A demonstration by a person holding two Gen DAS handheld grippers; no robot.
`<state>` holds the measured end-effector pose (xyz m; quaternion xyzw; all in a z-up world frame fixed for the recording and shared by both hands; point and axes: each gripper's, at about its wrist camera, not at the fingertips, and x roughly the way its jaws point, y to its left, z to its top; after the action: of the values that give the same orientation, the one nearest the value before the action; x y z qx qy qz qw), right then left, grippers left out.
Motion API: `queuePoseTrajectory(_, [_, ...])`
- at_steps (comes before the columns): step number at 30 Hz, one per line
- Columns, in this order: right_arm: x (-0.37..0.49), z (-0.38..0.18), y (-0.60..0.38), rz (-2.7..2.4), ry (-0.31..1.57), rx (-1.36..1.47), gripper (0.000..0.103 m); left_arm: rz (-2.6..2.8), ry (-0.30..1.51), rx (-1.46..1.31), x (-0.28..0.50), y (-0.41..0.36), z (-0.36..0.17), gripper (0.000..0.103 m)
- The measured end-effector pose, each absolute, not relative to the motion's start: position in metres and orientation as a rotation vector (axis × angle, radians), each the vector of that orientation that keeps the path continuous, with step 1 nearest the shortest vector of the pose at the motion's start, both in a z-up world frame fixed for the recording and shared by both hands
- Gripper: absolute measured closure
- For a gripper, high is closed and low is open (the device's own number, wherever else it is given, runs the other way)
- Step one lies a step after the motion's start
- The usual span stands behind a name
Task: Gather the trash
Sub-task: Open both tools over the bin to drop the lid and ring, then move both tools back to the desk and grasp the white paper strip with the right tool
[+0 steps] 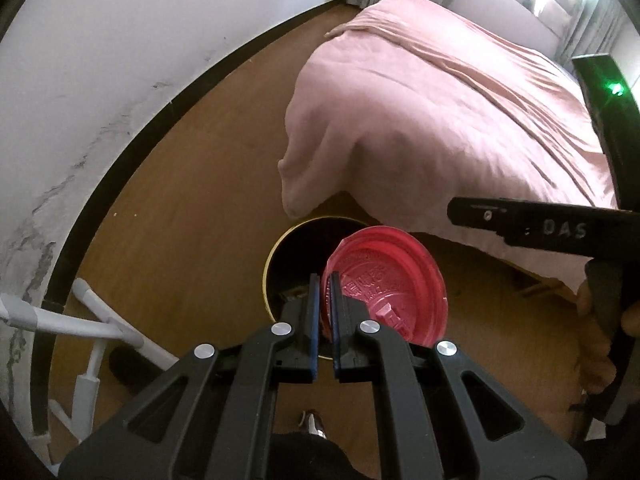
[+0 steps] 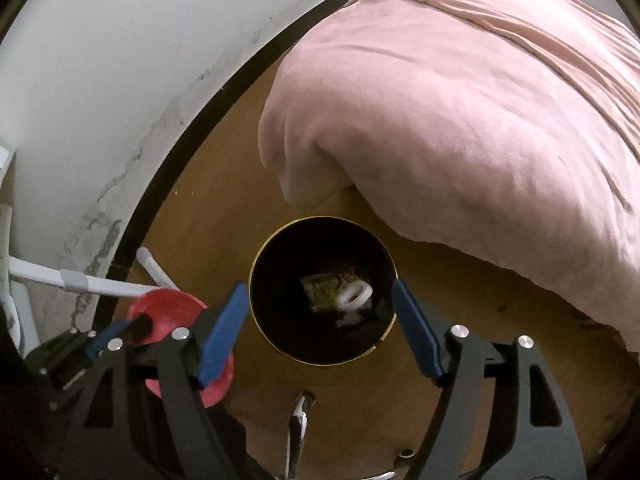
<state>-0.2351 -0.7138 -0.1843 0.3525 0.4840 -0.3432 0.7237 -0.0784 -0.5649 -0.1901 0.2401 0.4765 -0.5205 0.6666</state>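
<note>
Pinching a round red plastic lid (image 1: pixel 394 292), left tongs (image 1: pixel 325 292), right tongs (image 2: pixel 320 316) gaping over cylindrical black bin (image 2: pixel 280 344).

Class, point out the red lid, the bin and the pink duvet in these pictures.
Red lid (image 1: pixel 394 280): left wrist view, on its embossed face.
Bin (image 2: pixel 276 346): right wrist view, on its rim's lower left.
Pink duvet (image 2: pixel 460 112): right wrist view, on its top surface.

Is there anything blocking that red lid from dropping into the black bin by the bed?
Nothing visible does. The left gripper holds the red lid by its edge just above the bin, whose mouth is open. The right gripper stands open over it, holding nothing.
</note>
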Motion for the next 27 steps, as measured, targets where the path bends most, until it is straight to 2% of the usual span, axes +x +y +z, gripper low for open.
queuePoseTrajectory(6, [-0.245, -0.173, -0.720, -0.819, 1.008, 0.790, 0.030, -1.180, 1.074, 0.556, -0.084, -0.581, -0.195, 0.097])
queuePoseTrajectory(7, [-0.248, -0.169, -0.722, -0.837, 0.988, 0.792, 0.030, -1.180, 1.078, 0.563, -0.085, -0.583, -0.195, 0.087])
queuePoseTrajectory(8, [-0.250, -0.167, -0.723, -0.847, 0.974, 0.794, 0.030, -1.187, 1.081, 0.573, -0.087, -0.587, -0.196, 0.065])
queuePoseTrajectory(10, [-0.255, -0.161, -0.725, -0.868, 0.942, 0.800, 0.030, -1.196, 1.064, 0.568, -0.090, -0.589, -0.194, 0.031])
queuePoseTrajectory(18, [-0.255, -0.149, -0.721, -0.877, 0.918, 0.754, 0.029, -1.231, 1.003, 0.589, -0.104, -0.581, -0.169, 0.030])
queuePoseTrajectory(22, [-0.249, -0.133, -0.711, -0.871, 0.911, 0.691, 0.029, -1.232, 0.946, 0.562, -0.107, -0.556, -0.134, 0.016])
queuePoseTrajectory(27, [-0.234, -0.081, -0.679, -0.839, 0.835, 0.546, 0.026, -1.211, 0.832, 0.497, -0.109, -0.505, -0.064, 0.012])
